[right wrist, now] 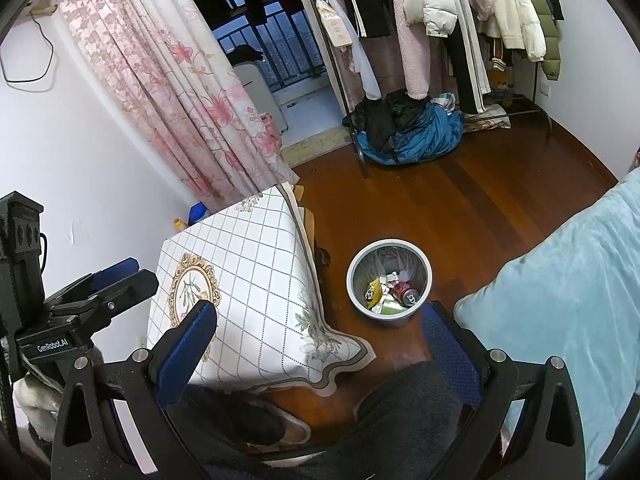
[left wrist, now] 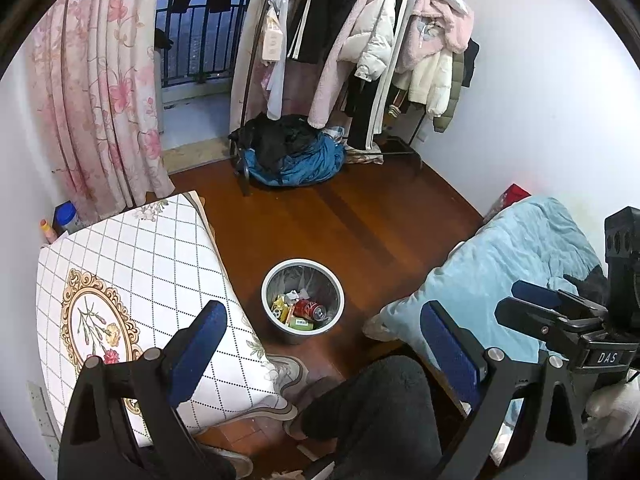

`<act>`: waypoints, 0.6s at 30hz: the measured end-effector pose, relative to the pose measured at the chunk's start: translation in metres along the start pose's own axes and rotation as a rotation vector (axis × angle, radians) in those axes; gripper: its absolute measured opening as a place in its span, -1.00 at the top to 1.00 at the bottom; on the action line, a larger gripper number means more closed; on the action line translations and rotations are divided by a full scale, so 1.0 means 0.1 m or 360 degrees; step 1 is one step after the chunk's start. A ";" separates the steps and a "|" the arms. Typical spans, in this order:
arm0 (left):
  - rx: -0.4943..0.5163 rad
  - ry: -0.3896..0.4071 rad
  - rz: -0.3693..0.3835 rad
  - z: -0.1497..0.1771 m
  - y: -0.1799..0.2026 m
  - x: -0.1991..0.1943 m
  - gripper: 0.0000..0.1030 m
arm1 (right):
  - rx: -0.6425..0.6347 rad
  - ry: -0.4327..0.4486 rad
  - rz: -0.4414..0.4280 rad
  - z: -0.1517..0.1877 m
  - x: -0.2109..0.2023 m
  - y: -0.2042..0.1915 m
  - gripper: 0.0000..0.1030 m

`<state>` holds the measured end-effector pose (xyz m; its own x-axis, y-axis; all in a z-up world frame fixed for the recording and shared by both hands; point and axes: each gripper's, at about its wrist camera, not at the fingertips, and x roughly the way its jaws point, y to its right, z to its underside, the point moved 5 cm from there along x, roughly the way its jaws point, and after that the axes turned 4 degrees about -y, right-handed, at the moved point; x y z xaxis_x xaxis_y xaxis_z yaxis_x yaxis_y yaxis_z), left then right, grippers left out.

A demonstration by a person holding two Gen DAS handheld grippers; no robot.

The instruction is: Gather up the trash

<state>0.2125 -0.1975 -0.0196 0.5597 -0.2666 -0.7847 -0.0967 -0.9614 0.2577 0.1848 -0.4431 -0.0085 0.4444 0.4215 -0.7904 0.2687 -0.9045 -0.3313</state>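
A grey round waste bin [left wrist: 303,300] [right wrist: 389,282] stands on the wooden floor between a small table and a bed. Inside it lie a red drink can [left wrist: 310,309] [right wrist: 405,292], yellow snack wrappers [left wrist: 281,307] [right wrist: 374,290], a green packet and crumpled white paper. My left gripper [left wrist: 320,340] hangs open high above the floor, with nothing between its blue pads. Equally high and open, my right gripper [right wrist: 320,344] holds nothing. Each gripper shows at the edge of the other's view.
A table with a white checked cloth [left wrist: 152,280] [right wrist: 248,280] stands left of the bin. A bed with a light blue blanket [left wrist: 512,272] [right wrist: 568,280] is on the right. A person's dark fleece-clad legs [left wrist: 380,420] and slippers are below. A clothes rack [left wrist: 360,60], a clothes pile [left wrist: 296,156] and a floral curtain are beyond.
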 end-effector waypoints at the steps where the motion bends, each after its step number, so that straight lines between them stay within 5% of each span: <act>1: 0.0001 0.0002 0.0002 0.00 0.00 0.00 -0.93 | -0.0005 0.0001 0.0003 0.00 0.00 0.00 -1.00; 18: 0.0019 0.0021 0.0059 0.00 0.14 -0.03 -1.00 | -0.0013 0.0004 -0.0001 0.04 -0.08 0.00 -1.00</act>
<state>0.2096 -0.2098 -0.0139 0.5662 -0.3015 -0.7671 -0.1273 -0.9515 0.2800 0.1776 -0.4462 -0.0046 0.4466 0.4220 -0.7889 0.2756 -0.9038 -0.3275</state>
